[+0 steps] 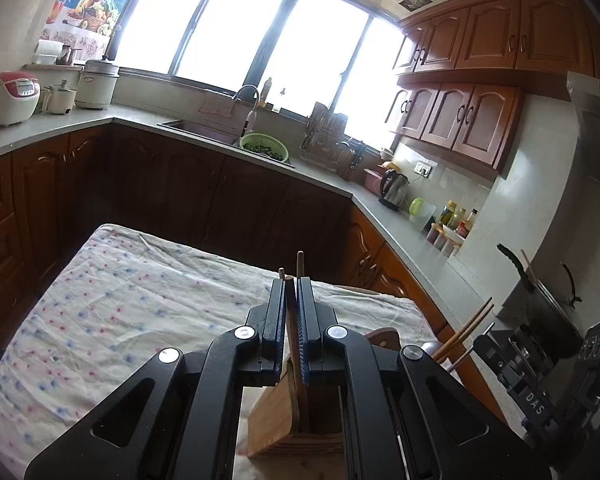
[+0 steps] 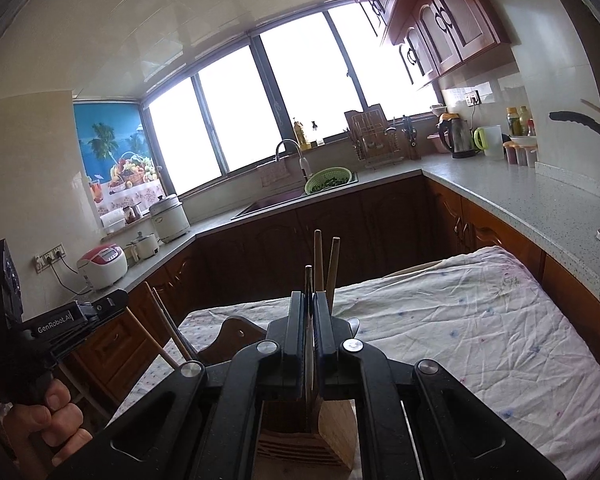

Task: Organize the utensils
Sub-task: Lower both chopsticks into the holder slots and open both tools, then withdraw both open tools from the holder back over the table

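Left gripper [image 1: 292, 280]: jaws nearly closed on a pair of wooden chopsticks [image 1: 300, 264], tips poking up past the jaw ends. The sticks run down between the pads toward the wooden holder [image 1: 276, 420] standing on the cloth-covered bench [image 1: 120, 312].

Right gripper [image 2: 309, 294]: jaws nearly closed on a thin dark-and-metal utensil [image 2: 308, 276]; cannot tell whether it is a knife or a chopstick. It runs down into the holder [image 2: 336, 432] directly below. Two wooden handles [image 2: 324, 260] rise just behind the jaws; cannot tell whether they are gripped or simply standing in the holder.

Judgement: both hands are seating utensils into the holder's slots.

Notes for doing the step well:
- Keep each utensil near vertical and in line with its slot before lowering; a tilted stick will catch on the slot edge or lever the holder over.
- Lower one hand at a time. The two grippers are close over the same holder and could knock each other.
- Open the jaws only once the utensil's lower end is well down in the slot, then lift straight up so the pads do not drag it back out.
- Watch the cloth: it is wrinkled, so the holder may slide or rock under side load.
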`<state>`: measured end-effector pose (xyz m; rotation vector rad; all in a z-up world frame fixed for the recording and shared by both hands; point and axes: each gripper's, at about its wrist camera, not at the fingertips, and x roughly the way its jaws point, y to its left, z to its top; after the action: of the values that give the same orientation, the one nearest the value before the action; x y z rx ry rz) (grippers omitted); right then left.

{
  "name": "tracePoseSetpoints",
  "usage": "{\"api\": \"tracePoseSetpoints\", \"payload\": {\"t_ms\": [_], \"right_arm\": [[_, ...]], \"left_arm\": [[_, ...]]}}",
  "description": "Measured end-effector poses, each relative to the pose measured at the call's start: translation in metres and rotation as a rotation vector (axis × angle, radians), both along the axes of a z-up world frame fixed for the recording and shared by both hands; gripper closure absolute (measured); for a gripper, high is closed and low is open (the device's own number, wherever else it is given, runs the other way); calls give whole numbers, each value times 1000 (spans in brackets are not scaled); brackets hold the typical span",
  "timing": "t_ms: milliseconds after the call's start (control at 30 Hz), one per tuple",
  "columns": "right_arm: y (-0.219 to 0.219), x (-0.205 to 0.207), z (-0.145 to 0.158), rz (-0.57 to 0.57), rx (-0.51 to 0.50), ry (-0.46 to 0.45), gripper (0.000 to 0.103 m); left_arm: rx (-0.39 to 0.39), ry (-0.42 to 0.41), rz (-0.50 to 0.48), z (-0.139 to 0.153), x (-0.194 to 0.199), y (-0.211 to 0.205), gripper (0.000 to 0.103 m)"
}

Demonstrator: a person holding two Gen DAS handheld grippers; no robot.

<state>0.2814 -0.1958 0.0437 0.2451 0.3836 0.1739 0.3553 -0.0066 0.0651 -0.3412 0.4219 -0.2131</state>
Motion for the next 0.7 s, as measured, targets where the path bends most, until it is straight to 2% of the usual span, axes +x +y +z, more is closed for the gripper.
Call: {"api": "tracePoseSetpoints", "payload": {"t_ms": [100, 700], "right_arm": [[-1, 0, -1, -6, -3, 4, 99], [-9, 6, -5, -3, 34, 46, 98]], "left_arm": [[34, -11, 5, 2, -2, -3, 98], [53, 20, -15, 1, 4, -5, 97]]}}
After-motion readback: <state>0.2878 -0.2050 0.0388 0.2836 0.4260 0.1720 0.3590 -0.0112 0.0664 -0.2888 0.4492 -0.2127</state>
